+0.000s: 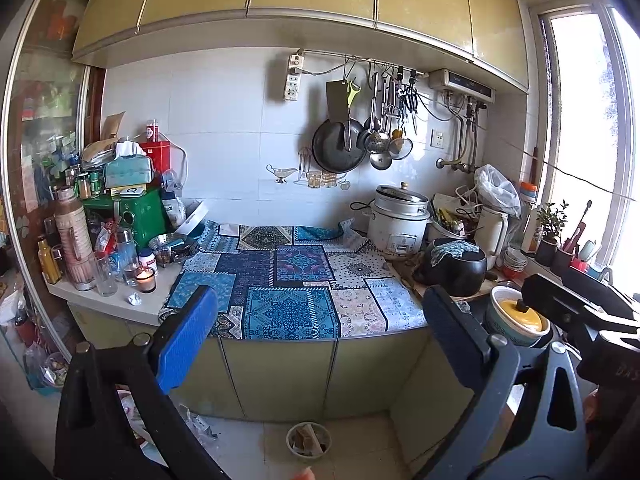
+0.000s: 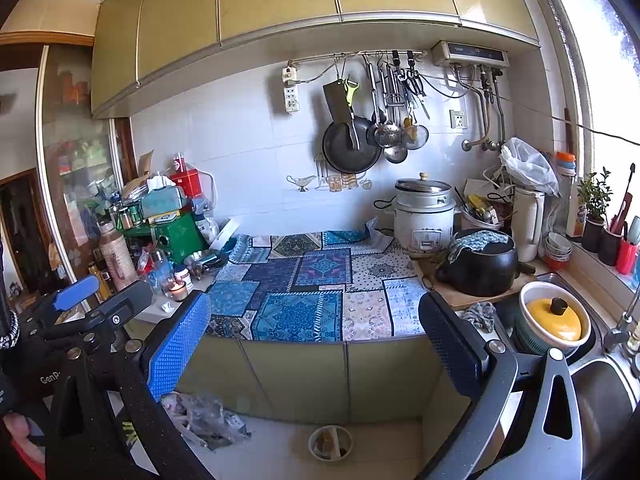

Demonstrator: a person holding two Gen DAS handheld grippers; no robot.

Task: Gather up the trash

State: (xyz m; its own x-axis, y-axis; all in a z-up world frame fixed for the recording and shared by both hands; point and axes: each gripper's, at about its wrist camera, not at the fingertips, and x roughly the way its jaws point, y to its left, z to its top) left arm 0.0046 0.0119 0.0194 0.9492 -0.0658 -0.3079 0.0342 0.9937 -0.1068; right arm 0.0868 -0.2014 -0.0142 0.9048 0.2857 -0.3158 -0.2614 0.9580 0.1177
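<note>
- A cluttered kitchen corner, seen from two hand-held grippers hanging side by side well back from the counter.
- The left gripper (image 1: 316,320) has its fingers spread wide, nothing between them. The right gripper (image 2: 314,328) is likewise spread and empty.
- The likeliest trash is a small crumpled white paper (image 1: 135,299) on the bare counter edge, just beside a lit candle (image 1: 145,279). Plastic litter (image 2: 208,420) also lies on the floor, near a small floor bin (image 2: 330,443).
- Risk: the paper sits beside the flame and close to drinking glasses (image 1: 105,276) and bottles. A wide or careless reach could knock glass over or brush the candle.
- Risk: the paper lies near the counter's front edge, so a nudge could push it off.
- The patchwork cloth (image 1: 288,280) in the middle of the counter is free of objects and gives open room for approach.
- The right side is crowded: a black pot (image 1: 456,270), a rice cooker (image 1: 398,220) and a sink with a yellow-lidded bowl (image 2: 554,320).
</note>
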